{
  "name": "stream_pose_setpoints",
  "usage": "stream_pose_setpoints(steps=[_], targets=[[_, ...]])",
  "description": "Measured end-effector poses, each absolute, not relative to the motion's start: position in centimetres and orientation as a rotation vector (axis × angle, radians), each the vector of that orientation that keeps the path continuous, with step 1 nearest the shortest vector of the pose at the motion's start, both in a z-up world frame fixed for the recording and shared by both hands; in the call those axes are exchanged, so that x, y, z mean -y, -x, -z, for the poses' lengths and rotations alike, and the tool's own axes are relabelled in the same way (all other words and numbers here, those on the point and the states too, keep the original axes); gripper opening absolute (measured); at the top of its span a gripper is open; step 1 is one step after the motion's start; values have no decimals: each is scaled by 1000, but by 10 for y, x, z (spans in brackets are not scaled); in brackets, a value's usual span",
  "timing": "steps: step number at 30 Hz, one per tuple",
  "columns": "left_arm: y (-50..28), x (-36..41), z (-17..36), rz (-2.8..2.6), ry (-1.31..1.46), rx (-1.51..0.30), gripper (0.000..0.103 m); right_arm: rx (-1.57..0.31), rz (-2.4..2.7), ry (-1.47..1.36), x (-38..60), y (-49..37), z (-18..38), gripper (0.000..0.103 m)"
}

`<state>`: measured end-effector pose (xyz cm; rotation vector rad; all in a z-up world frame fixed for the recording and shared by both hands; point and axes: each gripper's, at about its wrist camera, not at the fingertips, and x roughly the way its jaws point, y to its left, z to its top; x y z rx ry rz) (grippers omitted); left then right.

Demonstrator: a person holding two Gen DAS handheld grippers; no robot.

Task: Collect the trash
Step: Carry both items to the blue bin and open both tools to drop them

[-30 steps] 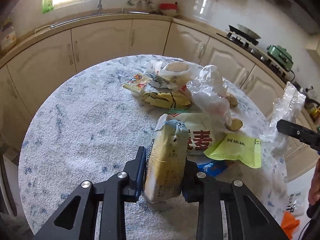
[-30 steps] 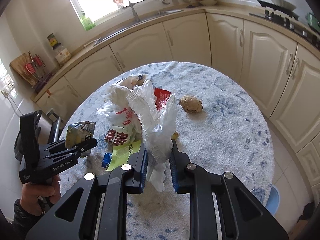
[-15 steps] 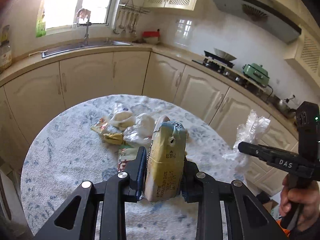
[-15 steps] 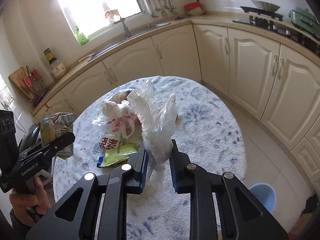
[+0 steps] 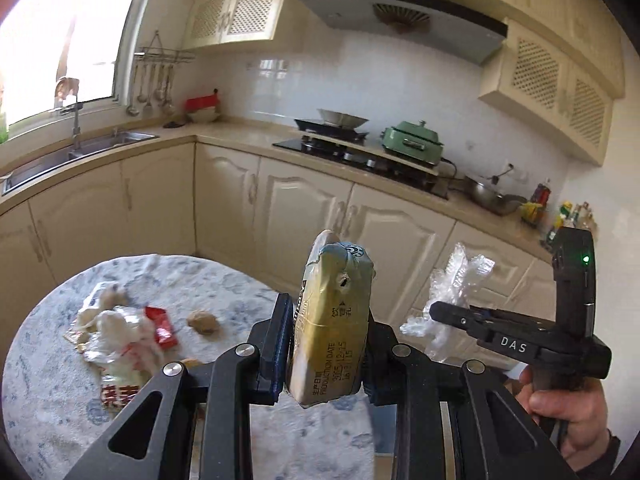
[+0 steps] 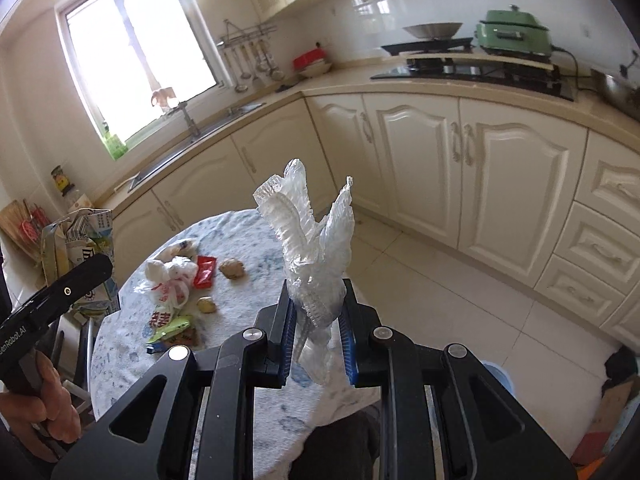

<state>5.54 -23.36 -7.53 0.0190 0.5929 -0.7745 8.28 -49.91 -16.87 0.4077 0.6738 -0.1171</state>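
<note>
Left gripper (image 5: 326, 354) is clamped on a crushed drink carton (image 5: 332, 320), and right gripper (image 6: 316, 334) pinches a crumpled clear plastic bag (image 6: 312, 248); both are held above the bench (image 6: 256, 312) edge. Keep both grips firm and the loads upright while carrying them to the bin, away from the wrappers (image 6: 176, 292) left on the bench.

Crinkly clear plastic wrap (image 6: 316, 248), glossy cabinets (image 6: 420, 160)

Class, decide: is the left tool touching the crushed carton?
Touching. The left wrist view shows the left tool with both pads pressed against the crushed carton's sides, lifted above the table.
</note>
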Motion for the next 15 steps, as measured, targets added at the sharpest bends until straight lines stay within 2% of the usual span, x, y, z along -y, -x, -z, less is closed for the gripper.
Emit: stream_pose_setpoints(steps=[7, 15], targets=[[-62, 331, 109, 952, -62, -697, 26, -690, 279, -469, 566, -32, 189, 20], [-81, 447, 201, 1068, -173, -967, 26, -798, 405, -585, 625, 1, 259, 20]])
